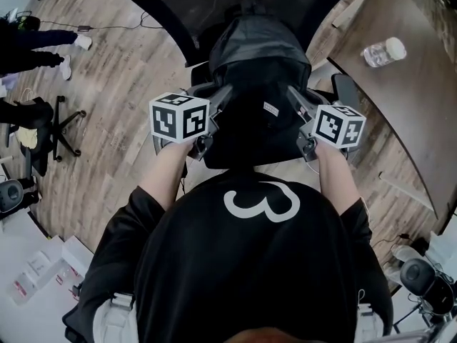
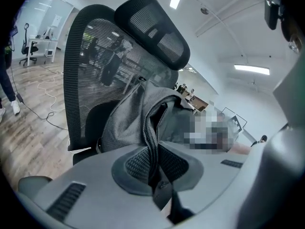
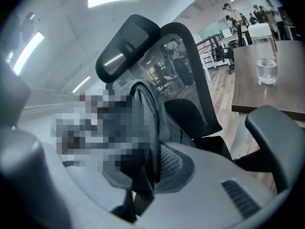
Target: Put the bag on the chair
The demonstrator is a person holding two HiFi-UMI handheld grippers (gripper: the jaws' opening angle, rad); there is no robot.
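A black backpack hangs between my two grippers, just in front of the black mesh office chair's backrest. My left gripper is shut on the bag's left edge and my right gripper on its right edge. In the left gripper view the pads pinch a fold of the grey-black bag, with the backrest and headrest behind it. The right gripper likewise clamps the bag's zipped edge. The bag hides the seat, so contact with it cannot be told.
A brown table with a water bottle stands at the right, beside the chair's right armrest. Another office chair and a standing person are at the left. Cables lie on the wooden floor.
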